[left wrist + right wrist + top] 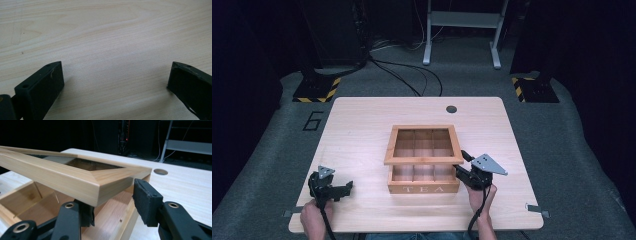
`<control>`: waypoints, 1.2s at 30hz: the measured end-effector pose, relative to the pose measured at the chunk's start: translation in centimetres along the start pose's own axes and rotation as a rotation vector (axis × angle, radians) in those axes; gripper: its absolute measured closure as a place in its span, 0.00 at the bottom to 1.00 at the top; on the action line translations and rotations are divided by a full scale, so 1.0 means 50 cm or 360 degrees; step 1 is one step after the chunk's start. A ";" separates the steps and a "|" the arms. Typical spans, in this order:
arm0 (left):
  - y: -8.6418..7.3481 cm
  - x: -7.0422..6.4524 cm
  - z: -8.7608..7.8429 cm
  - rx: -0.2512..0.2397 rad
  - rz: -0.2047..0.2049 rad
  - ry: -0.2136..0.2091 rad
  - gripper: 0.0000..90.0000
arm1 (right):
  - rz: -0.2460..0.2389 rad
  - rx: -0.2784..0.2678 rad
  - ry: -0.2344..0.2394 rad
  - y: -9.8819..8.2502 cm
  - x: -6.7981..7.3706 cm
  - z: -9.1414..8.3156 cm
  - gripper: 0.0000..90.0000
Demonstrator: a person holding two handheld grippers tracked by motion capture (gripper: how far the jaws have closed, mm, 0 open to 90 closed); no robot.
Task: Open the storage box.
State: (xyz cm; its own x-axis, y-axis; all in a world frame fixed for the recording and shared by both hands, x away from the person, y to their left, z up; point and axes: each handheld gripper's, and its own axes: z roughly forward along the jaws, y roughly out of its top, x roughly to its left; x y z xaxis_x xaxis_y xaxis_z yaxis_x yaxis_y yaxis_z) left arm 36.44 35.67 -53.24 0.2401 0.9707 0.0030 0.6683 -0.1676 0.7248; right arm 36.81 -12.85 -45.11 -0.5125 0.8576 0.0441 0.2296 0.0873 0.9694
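A wooden tea box (pixel 424 189) marked TEA stands in the middle of the table, with its compartments bare. Its framed lid (pixel 424 160) is lifted at the front and tilted up from the back edge. My right gripper (pixel 463 165) is at the lid's front right corner (pixel 100 185). One jaw sits under that corner and the other pad (pixel 146 203) presses against the lid's right side, so it is shut on the lid. My left gripper (pixel 343 189) rests low over bare tabletop at the front left. It is open (pixel 116 80) with nothing between its jaws.
The light wooden table (pixel 362 120) has a round cable hole (pixel 451 109) near its far edge. Beyond it lie grey floor, black cables, a white stand's legs (pixel 462 30) and striped bases (pixel 317 90). Bare wood surrounds the box.
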 end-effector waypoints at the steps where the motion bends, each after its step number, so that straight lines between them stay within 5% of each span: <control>1: 0.000 0.000 0.000 0.0000 0.0000 0.0000 0.00 | -0.0005 -0.0007 -0.0007 0.004 -0.001 0.000 0.59; 13: 0.000 0.000 0.000 0.0000 0.0000 0.0000 0.00 | -0.0012 -0.0106 -0.0008 0.047 -0.009 0.011 0.60; 36: 0.000 0.000 0.000 0.0000 0.0000 0.0001 0.00 | -0.0004 -0.0090 0.0016 0.086 -0.023 0.019 0.63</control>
State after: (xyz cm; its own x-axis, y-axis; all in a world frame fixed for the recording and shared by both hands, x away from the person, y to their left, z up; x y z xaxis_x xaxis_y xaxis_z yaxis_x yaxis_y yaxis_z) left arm 36.44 35.66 -53.24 0.2397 0.9708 0.0034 0.6682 -0.1675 0.7249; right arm 39.20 -12.99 -41.23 -0.5214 0.8522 0.0440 0.1812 0.0601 0.9816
